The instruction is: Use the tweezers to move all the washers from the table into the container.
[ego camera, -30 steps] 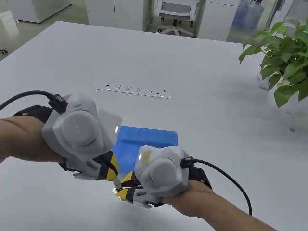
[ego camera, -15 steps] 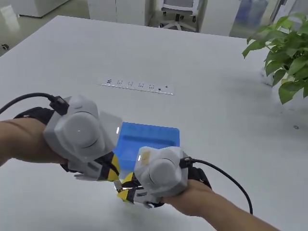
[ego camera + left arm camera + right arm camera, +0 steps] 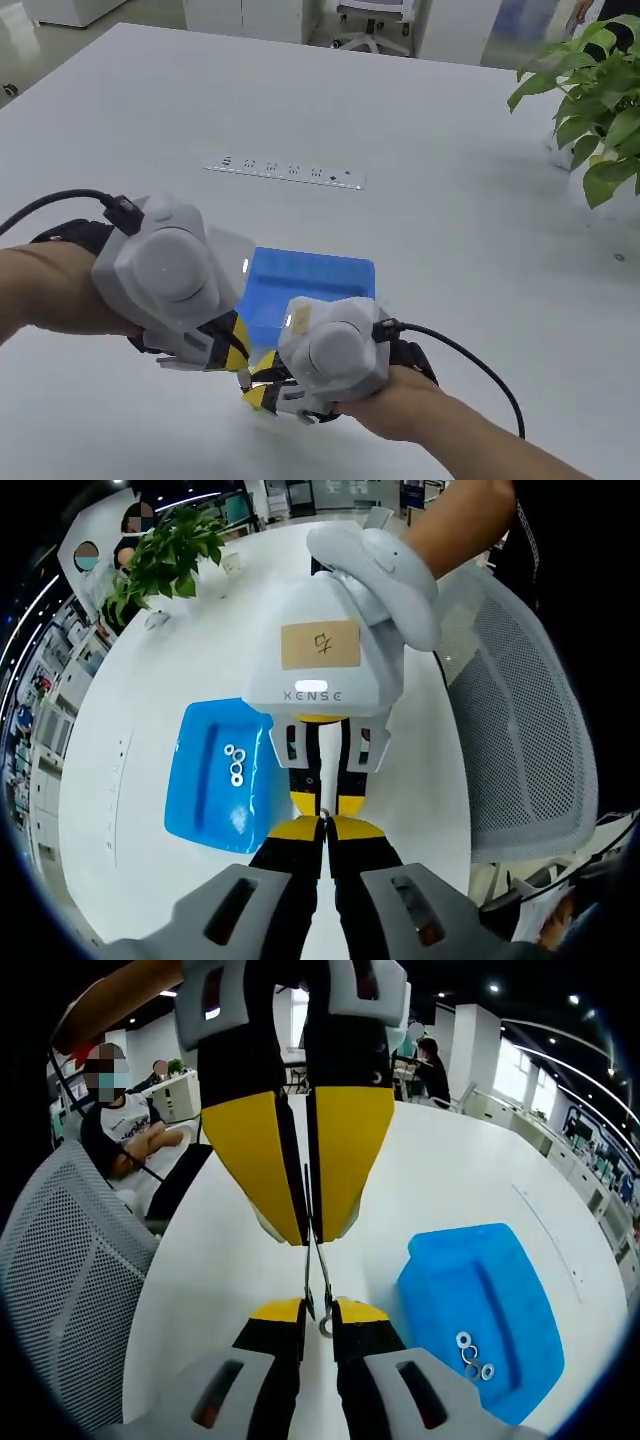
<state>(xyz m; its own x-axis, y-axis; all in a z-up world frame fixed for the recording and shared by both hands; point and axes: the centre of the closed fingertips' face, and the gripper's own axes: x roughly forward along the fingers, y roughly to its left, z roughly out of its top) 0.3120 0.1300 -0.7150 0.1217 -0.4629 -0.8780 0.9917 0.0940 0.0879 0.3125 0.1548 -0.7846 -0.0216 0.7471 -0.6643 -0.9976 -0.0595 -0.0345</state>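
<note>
Your head view looks down from above; your 2 gripper views face each other closely, all 3 sharing the blue container [image 3: 310, 282].

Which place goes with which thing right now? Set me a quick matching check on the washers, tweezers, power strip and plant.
Things:
1. three washers
2. tweezers
3. power strip
4. plant

Places:
A. at the table's far right in the head view
B. pinched between the left gripper and the right gripper
C. inside the blue container
D. flat on the table beyond the container

Pairs: 1-C, 2-B, 3-D, 4-A
</note>
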